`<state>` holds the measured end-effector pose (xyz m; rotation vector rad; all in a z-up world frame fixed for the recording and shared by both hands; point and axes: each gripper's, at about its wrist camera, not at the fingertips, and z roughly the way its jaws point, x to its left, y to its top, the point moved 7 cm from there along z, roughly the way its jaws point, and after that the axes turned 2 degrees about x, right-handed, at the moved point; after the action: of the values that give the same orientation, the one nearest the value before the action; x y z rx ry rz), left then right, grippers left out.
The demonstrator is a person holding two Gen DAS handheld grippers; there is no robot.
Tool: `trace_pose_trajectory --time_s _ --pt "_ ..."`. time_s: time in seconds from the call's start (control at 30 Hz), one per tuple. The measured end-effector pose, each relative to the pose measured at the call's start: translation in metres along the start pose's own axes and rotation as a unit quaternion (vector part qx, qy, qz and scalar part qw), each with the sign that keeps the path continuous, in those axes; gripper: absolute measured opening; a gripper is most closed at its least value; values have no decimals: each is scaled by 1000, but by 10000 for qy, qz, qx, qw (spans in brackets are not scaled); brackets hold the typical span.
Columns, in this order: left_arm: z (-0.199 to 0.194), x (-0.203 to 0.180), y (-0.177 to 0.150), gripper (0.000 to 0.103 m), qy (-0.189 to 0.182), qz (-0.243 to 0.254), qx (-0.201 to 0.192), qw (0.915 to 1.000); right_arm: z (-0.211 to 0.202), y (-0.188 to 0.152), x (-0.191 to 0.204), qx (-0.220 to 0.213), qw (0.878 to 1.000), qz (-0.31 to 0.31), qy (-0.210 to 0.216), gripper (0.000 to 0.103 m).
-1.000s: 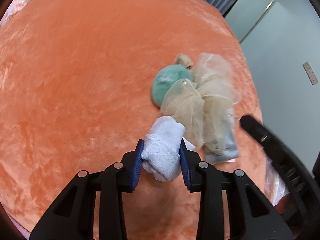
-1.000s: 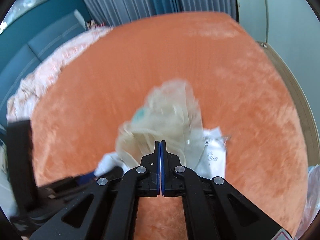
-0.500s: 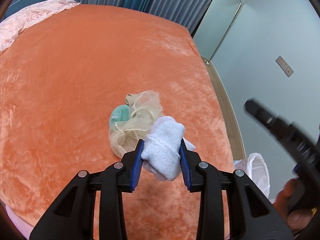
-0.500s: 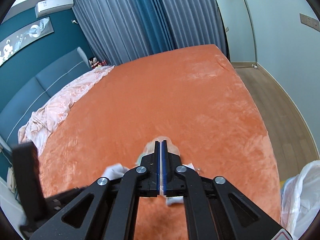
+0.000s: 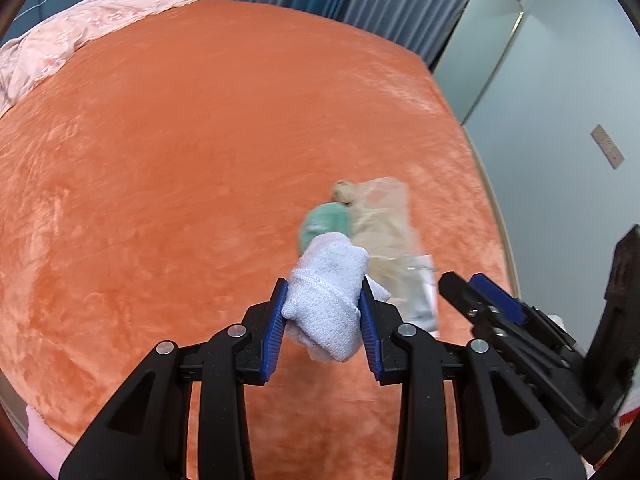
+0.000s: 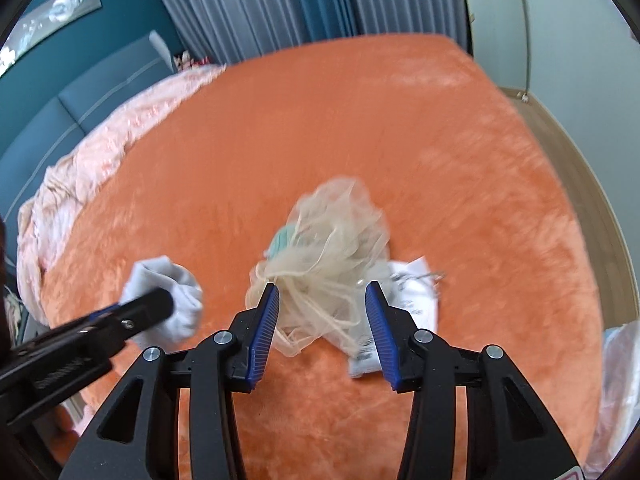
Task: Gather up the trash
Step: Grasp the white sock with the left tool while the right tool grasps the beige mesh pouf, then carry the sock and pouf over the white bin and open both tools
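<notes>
The left tool point(image 5: 324, 316) squeezed a rolled white sock point(image 5: 328, 296) between its blue pads, up above the orange bed point(image 5: 180, 160). The right tool point(image 6: 322, 320) had just been opening, and its pads stood apart around a tan net bundle point(image 6: 328, 248) without pressing it. The bundle lay on the bed, on a white paper packet point(image 6: 412, 292) and a green thing point(image 6: 282, 240).
</notes>
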<state>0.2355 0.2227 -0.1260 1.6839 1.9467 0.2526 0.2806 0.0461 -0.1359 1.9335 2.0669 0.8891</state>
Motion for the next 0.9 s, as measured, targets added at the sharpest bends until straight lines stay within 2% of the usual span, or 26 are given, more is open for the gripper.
trace_pose_trajectory --time_s 0.3,0.33,0.4,0.43,0.47,0.63,0.9 --pt "38 24 0 33 158 12 251 9996 72 -8 6 460 9988 -27 -140 44" --pt "41 24 0 33 158 10 275 9995 78 -9 5 518 9985 -30 -171 41" --pt "44 23 1 33 155 8 303 9994 83 -11 1 613 9980 1 -167 22" --pt "45 21 1 33 154 15 306 9994 85 -12 -1 676 9976 34 -106 8" --pt "46 20 2 33 151 22 304 9994 84 -13 -2 703 9975 51 -52 4" --pt "40 5 7 33 100 104 239 9996 45 7 -11 262 9995 159 100 2" --pt "2 -55 11 33 -128 499 -37 9987 -72 56 -42 -902 9944 485 272 2"
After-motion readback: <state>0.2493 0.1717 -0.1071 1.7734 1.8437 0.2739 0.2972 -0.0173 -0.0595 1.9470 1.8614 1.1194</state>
